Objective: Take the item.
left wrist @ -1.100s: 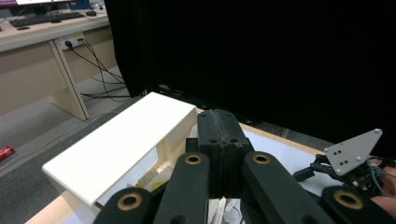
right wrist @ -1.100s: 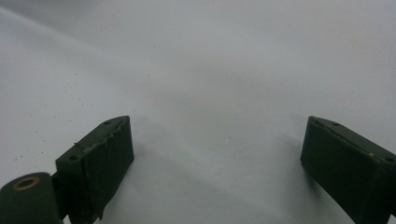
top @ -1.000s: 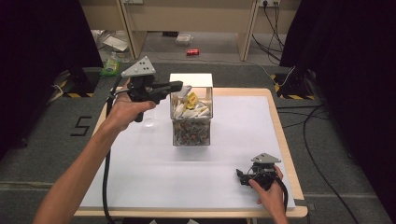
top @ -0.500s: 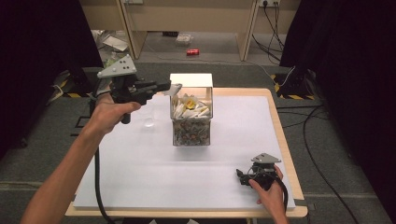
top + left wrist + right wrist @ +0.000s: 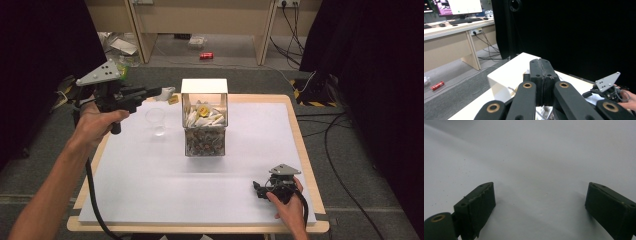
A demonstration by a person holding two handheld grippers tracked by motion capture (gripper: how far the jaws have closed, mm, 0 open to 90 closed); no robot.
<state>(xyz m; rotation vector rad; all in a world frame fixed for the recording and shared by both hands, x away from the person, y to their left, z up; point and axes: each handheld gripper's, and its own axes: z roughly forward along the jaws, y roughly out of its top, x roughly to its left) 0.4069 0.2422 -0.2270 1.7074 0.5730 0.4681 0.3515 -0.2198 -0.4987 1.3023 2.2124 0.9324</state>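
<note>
A clear box [image 5: 204, 131] full of small white packets, some with yellow tags, stands mid-table with its white lid [image 5: 204, 86] raised at the back. Left of it sits an empty clear plastic cup [image 5: 156, 120]. My left gripper [image 5: 159, 92] is held in the air above and behind the cup, jaws pressed together, with a pale packet [image 5: 168, 92] and its yellow tag [image 5: 173, 100] at the tips. In the left gripper view the left gripper [image 5: 541, 62] shows no gap between its jaws. My right gripper [image 5: 259, 190] rests on the table near the front right, with the right gripper [image 5: 539, 202] open and holding nothing.
A white sheet [image 5: 150, 185] covers the wooden table [image 5: 295, 112]. Cables trail on the floor at right, and a red can [image 5: 206, 55] lies beyond the table. A desk with a monitor [image 5: 464, 6] stands farther off.
My left gripper has drawn back from over the box to the left, carrying a pale packet, and now hangs above the cup. The right gripper has stayed put.
</note>
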